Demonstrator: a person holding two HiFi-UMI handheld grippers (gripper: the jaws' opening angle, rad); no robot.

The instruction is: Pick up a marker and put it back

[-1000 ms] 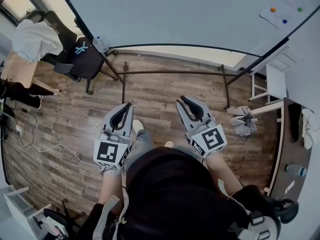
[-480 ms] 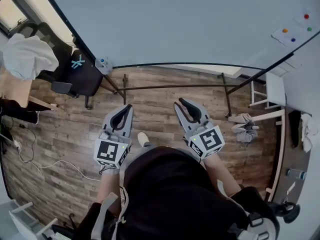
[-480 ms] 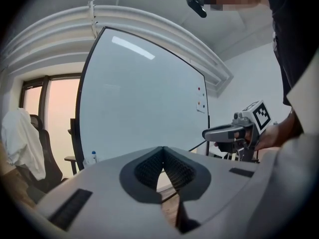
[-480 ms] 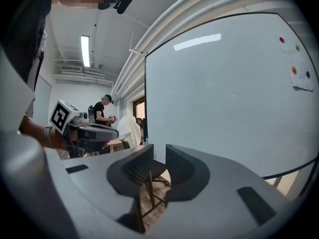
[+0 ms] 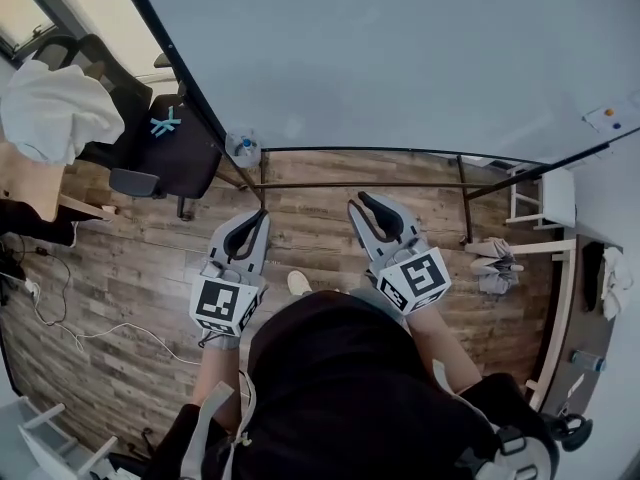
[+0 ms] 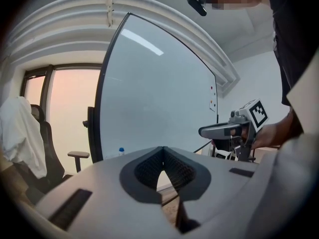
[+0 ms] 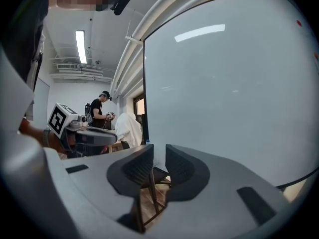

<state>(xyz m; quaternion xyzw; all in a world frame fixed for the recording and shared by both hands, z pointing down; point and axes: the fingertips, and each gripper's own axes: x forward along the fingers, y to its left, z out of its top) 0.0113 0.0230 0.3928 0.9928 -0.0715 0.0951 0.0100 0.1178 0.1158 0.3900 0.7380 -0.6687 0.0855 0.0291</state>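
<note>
Left gripper (image 6: 162, 150): jaws closed tip to tip, empty. Right gripper (image 7: 158, 153): jaws narrowly apart, empty. Both face the whiteboard (image 5: 400, 58). No marker identifiable in any view. Judged approach stage; next, locate marker, widen jaws.

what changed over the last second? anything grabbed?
Nothing taken hold of. The view shifted: the whiteboard fills more of the head view, its sheet of coloured dots slid toward the right edge, the bottle at its foot moved right and down. The left gripper and right gripper stayed ahead, empty.
</note>
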